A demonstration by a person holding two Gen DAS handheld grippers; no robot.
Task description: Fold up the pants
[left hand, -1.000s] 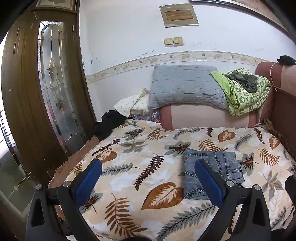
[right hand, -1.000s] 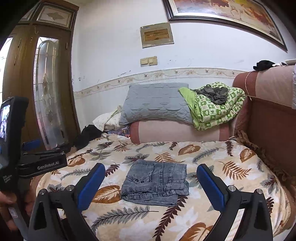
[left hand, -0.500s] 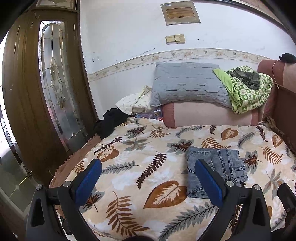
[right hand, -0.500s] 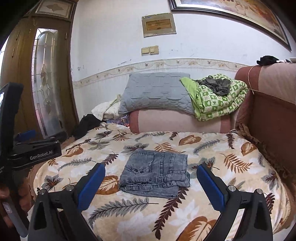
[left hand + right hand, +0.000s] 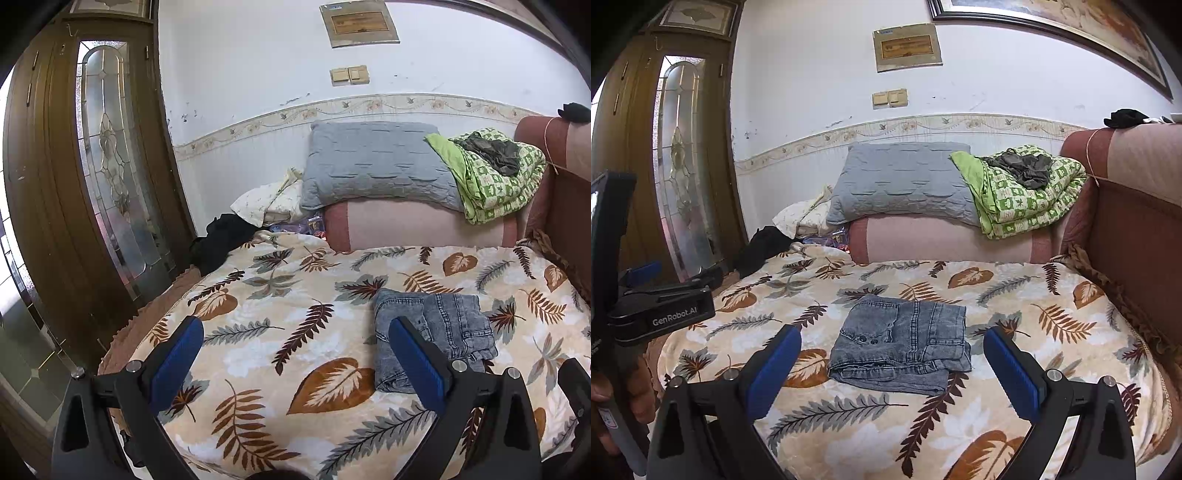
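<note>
The pants lie folded into a compact bundle on the bed, long side crosswise. They sit straight ahead of the right tongs, the nearer pair; the left tongs have them off to their right. Both tongs gape, empty.

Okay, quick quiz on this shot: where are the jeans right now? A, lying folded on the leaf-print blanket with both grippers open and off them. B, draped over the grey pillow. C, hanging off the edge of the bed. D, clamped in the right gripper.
A: the jeans lie as a compact folded bundle on the leaf-print blanket, and the right gripper and left gripper are both open, holding nothing.
</note>
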